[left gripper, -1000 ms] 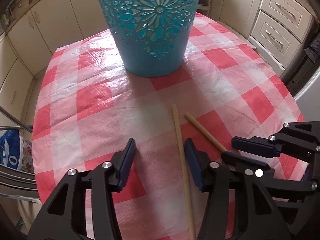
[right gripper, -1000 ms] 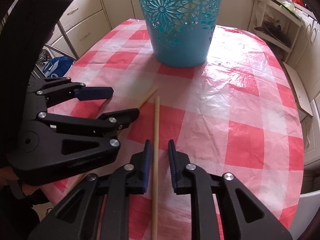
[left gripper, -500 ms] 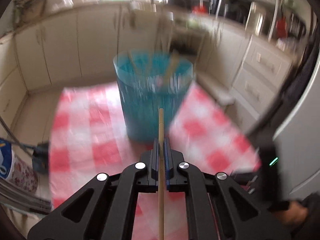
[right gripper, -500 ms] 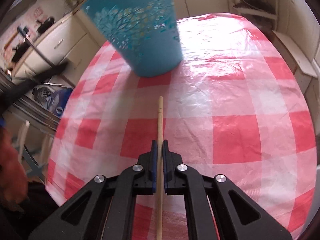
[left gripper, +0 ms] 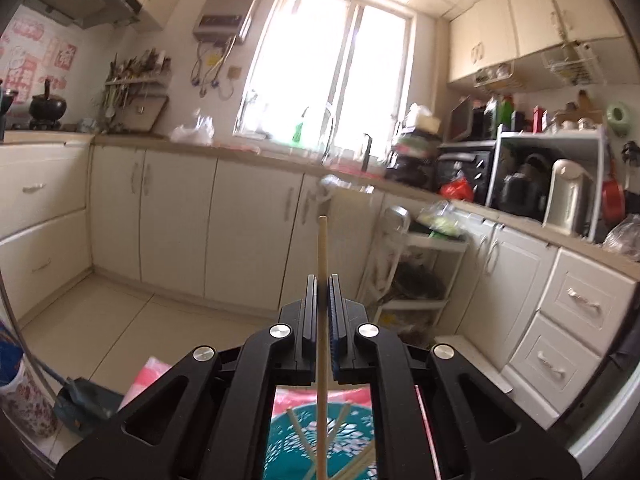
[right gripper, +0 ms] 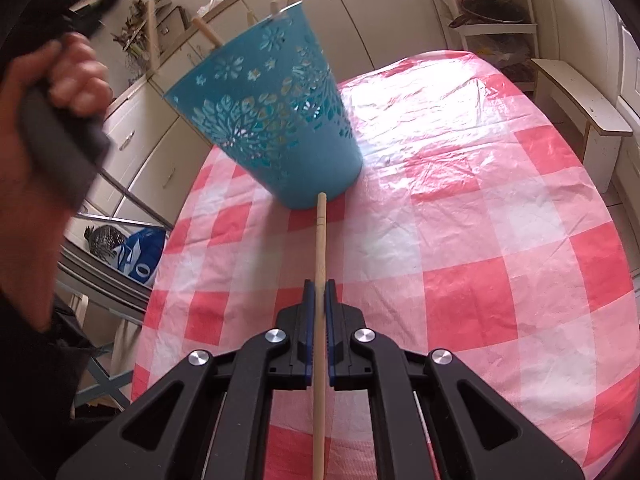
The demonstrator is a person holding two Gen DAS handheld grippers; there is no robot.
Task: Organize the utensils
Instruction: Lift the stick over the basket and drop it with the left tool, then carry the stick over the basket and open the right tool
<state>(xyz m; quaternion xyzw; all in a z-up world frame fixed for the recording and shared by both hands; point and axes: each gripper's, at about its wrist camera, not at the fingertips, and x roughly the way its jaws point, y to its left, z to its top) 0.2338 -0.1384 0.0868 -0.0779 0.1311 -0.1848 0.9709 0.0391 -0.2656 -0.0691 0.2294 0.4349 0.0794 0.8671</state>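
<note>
The table [right gripper: 500,220] with the red and white checked cloth is carrying the blue bucket [right gripper: 276,128], which is standing near its far edge with several chopsticks already inside. The left gripper [left gripper: 322,280] is hanging above the bucket and is clenching one chopstick [left gripper: 322,264], whose lower end is pointing down into the bucket's mouth [left gripper: 320,440]. The right gripper [right gripper: 319,286] is clamping a second chopstick [right gripper: 320,240] in front of the bucket; its tip is pointing at the bucket's base. Each stick is looking light, stiff and smooth, so I think it can be slipping or turning between the pads. Gripping near the middle, as here, is seeming the safest hold.
</note>
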